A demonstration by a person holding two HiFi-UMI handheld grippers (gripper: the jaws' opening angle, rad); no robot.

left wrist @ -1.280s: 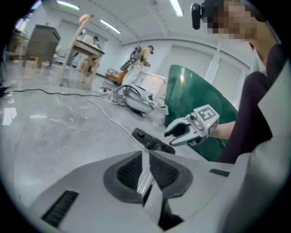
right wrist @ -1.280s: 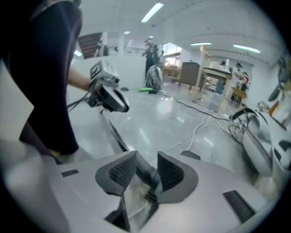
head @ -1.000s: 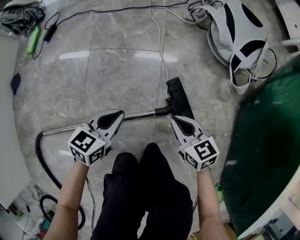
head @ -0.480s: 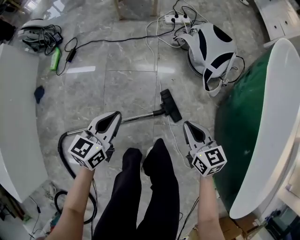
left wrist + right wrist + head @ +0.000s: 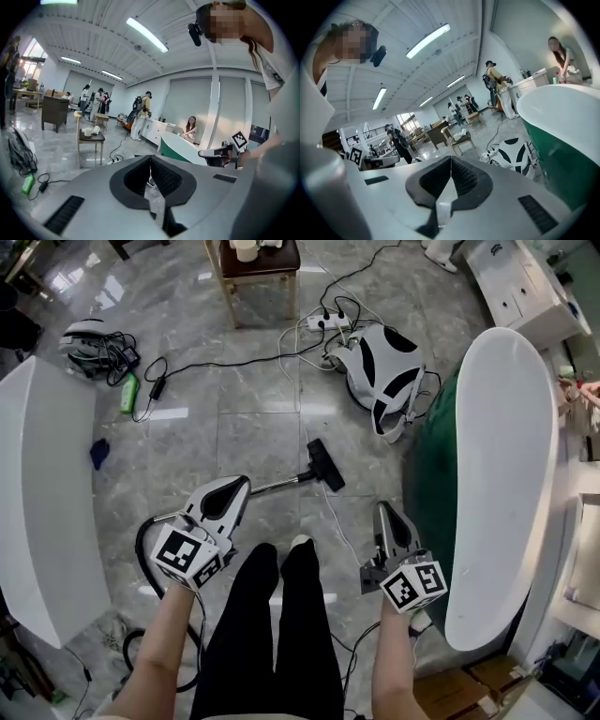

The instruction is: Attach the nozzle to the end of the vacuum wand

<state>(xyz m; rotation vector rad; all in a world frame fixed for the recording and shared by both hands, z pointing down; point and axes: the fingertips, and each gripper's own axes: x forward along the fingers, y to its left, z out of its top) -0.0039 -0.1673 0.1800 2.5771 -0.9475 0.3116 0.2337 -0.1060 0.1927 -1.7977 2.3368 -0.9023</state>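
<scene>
The left gripper (image 5: 238,484) has its jaws pressed together with nothing between them, which the left gripper view (image 5: 150,157) shows plainly. The right gripper (image 5: 383,508) is likewise closed on nothing, its jaw tips meeting in the right gripper view (image 5: 450,159). Both are held up off the floor (image 5: 253,409), on either side of the person's legs (image 5: 281,615), and point out across the room rather than down at the work. In the head view the wand (image 5: 281,485) lies flat on the floor below, its shaft coming out from behind the left gripper's tip and slanting away toward the right gripper's side. The nozzle (image 5: 325,465) sits at the wand's far end, joined to it as far as this view shows, ahead of both grippers and between them, somewhat nearer the left one's tip. Neither gripper touches wand or nozzle. The black hose (image 5: 141,542) curls back on the outer side of the left gripper. Just beyond the right gripper's outer side stands a green tub (image 5: 427,465) with a white rim. Neither gripper view shows the wand or the nozzle.
</scene>
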